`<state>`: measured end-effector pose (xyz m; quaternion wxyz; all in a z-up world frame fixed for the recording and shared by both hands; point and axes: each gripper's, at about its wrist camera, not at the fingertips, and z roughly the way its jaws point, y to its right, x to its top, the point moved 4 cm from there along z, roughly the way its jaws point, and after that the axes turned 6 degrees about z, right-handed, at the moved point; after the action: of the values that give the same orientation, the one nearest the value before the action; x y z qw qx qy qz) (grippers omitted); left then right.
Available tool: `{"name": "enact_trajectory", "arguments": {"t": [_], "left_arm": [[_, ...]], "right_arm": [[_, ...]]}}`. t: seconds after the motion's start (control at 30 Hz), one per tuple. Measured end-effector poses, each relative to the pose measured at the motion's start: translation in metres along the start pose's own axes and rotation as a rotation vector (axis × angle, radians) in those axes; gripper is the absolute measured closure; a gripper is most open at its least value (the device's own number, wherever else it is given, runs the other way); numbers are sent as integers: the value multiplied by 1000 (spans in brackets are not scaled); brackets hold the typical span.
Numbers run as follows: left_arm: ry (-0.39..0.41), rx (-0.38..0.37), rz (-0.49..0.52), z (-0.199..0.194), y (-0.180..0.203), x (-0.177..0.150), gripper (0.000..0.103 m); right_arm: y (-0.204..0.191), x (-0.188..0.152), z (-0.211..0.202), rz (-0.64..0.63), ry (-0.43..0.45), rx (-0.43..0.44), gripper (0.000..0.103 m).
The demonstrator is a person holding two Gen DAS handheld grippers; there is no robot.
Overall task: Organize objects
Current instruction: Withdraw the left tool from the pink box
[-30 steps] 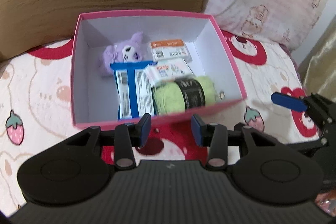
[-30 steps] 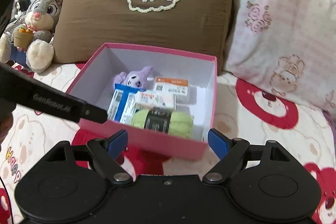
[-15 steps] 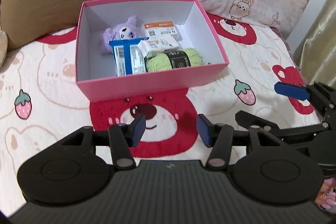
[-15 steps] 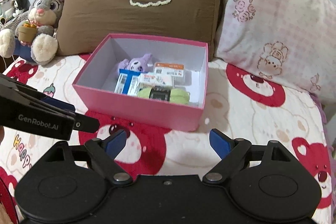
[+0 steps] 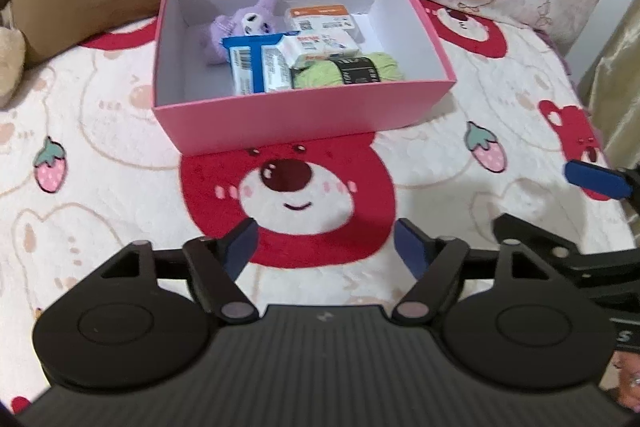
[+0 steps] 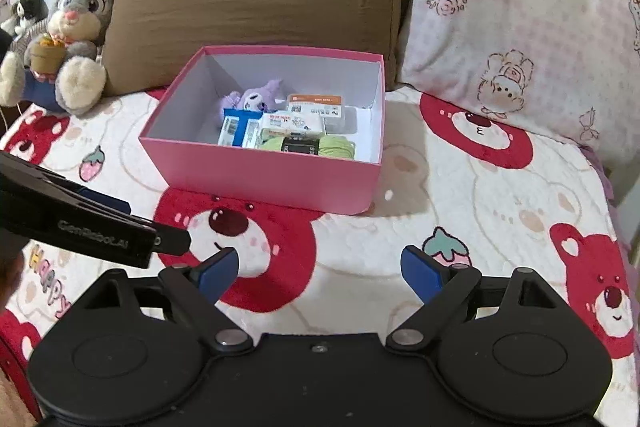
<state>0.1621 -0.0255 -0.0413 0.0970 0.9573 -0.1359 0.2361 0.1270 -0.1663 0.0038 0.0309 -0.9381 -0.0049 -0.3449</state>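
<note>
The box [image 5: 304, 123] sits open on the blanket [image 5: 120, 211], its far side close to the brown pillow [image 6: 256, 11], likely so it stays put and its mouth faces both hands. Inside the box, toward its right half, lie five things packed close: a purple plush [image 5: 248, 23] at the back, a white card pack [image 5: 322, 19] beside it, a blue-and-white packet [image 5: 256, 65] leaning in front of the plush, a small white pack [image 5: 320, 47] over it, and green yarn [image 5: 348, 71] against the near wall. The box's left half is bare.

The left gripper [image 5: 324, 251] hangs over the blanket on the near side of the box, jaws opening with nothing between them. The right gripper [image 6: 320, 271] hangs on the same side, spread wide and empty.

No loose item shows on the blanket around the box, so the sorting looks done or close to it; a lid, if any, is out of view
</note>
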Motion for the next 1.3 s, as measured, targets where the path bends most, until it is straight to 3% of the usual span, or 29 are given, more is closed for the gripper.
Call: {"name": "enact_trajectory", "arguments": {"t": [0.17,0.3,0.43,0.8,0.93,1.3], "left_arm": [[17,25,-15,-4,-2,0,5],[-4,35,-6,-3,0,-4,0],[-64,72,-49,1,-4,-12,0],[-30,85,-69,-17,0,-19,0],[-98,122,-62,-15,3,-19,0],[-61,87,-69,-20,7,-23,0]], "right_arm": [[3,-1,1,23,-6,11,12],[6,-3,5,37,-20,-2,12],[10,-5,10,57,-56,-15,12],[20,-7,16,92,-81,-49,12],[23,-6,15,110,-81,-42,12],[30,-8,13,127,-65,-30,11]]}}
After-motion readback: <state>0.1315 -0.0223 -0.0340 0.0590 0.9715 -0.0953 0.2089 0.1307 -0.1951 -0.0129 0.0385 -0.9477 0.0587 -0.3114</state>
